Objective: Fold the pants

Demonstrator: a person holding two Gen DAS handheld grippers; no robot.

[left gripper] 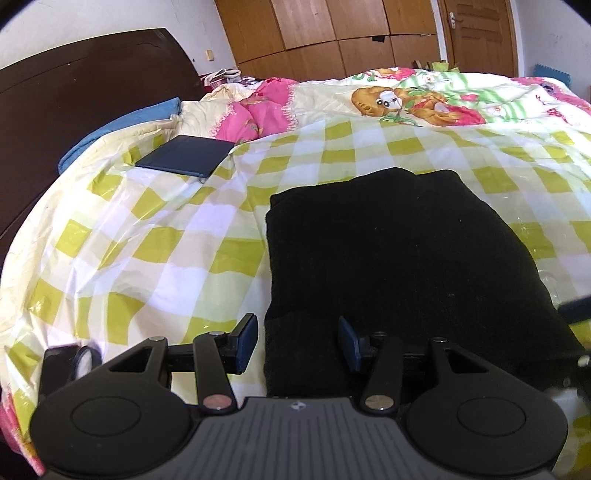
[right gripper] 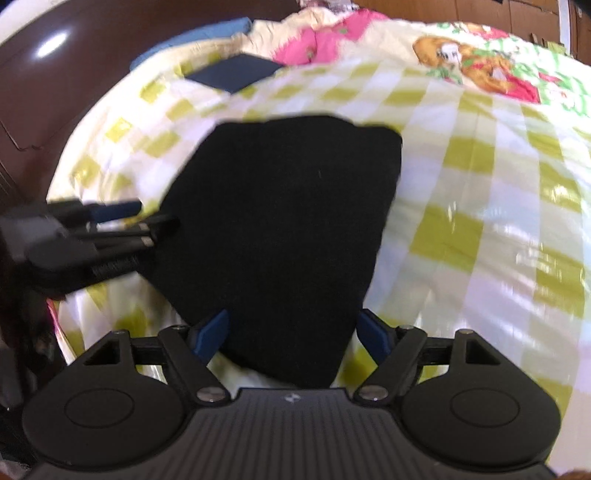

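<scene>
The black pants (left gripper: 402,258) lie folded into a compact rectangle on the green-and-white checked sheet (left gripper: 155,236). They also show in the right wrist view (right gripper: 288,229). My left gripper (left gripper: 297,341) is open and empty, its fingers straddling the near left corner of the pants. My right gripper (right gripper: 295,336) is open and empty, its jaws either side of the near edge of the pants. The left gripper also shows in the right wrist view (right gripper: 110,225) at the pants' left side.
A dark blue flat case (left gripper: 184,156) lies on the sheet at the far left. A dark headboard (left gripper: 74,92) stands on the left. A cartoon-print quilt (left gripper: 406,96) covers the far side of the bed. Wooden wardrobes (left gripper: 332,33) stand behind.
</scene>
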